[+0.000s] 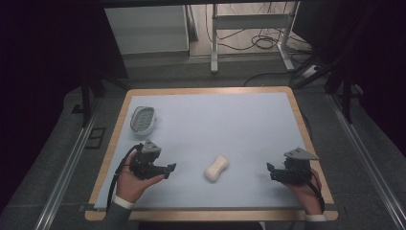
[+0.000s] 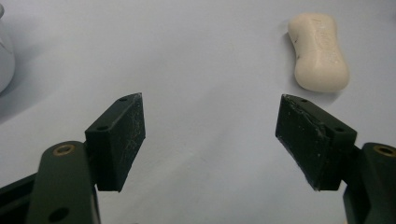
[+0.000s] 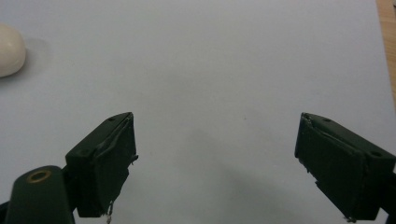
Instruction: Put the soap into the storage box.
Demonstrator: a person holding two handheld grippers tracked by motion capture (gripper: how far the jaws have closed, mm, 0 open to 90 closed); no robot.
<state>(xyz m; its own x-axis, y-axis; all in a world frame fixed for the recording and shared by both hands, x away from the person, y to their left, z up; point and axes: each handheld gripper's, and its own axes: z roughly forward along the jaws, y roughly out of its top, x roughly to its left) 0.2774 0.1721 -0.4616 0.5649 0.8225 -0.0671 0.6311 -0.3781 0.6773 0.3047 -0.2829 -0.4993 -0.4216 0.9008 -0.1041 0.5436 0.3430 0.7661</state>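
A cream, waisted bar of soap (image 1: 217, 168) lies on the pale blue mat near the table's front middle. It also lies at the upper right of the left gripper view as the soap (image 2: 319, 52), and its rounded end shows at the left edge of the right gripper view (image 3: 9, 49). My left gripper (image 1: 171, 170) is held to the soap's left, pointing toward it, open with nothing between its jaws (image 2: 210, 140). My right gripper (image 1: 270, 171) hovers to the soap's right, also open and empty (image 3: 215, 163).
A white soap dish (image 1: 143, 119) with a slotted grey insert sits at the mat's far left; its rim shows at the left edge of the left gripper view (image 2: 5, 60). The wooden table edge (image 1: 306, 129) frames the mat. Beyond the table stand metal legs and cables.
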